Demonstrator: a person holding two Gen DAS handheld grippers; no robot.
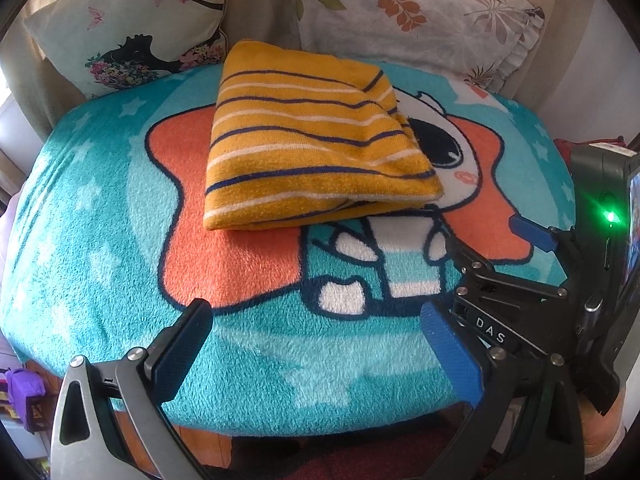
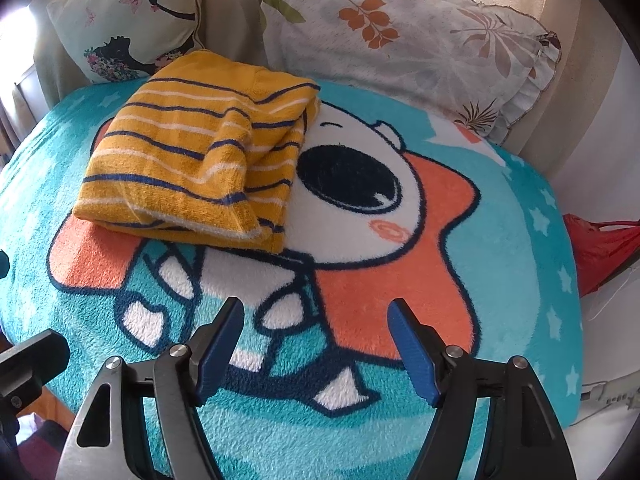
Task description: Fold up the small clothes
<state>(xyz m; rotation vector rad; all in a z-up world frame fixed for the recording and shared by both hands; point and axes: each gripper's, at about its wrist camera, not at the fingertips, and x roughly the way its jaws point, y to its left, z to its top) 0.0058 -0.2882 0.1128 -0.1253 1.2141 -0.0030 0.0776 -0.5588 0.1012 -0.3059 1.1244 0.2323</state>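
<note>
A yellow garment [image 1: 316, 136] with navy and white stripes lies folded into a thick rectangle on the far half of a teal cartoon blanket [image 1: 100, 240]. In the right wrist view the garment [image 2: 200, 160] sits up and to the left, its layered edges facing me. My left gripper [image 1: 316, 312] hovers open over the blanket's near part, nothing between its fingers, well short of the garment. My right gripper [image 2: 316, 306] is open too, over the orange star print [image 2: 400, 280], and holds nothing. It also shows at the right of the left wrist view as the right gripper [image 1: 482, 228].
Two printed pillows [image 1: 132, 28] [image 2: 400, 32] lean against the back behind the blanket [image 2: 520, 220]. A red bag [image 2: 600, 248] lies off the right edge. A purple object [image 1: 24, 392] sits low at the left, below the blanket's front edge.
</note>
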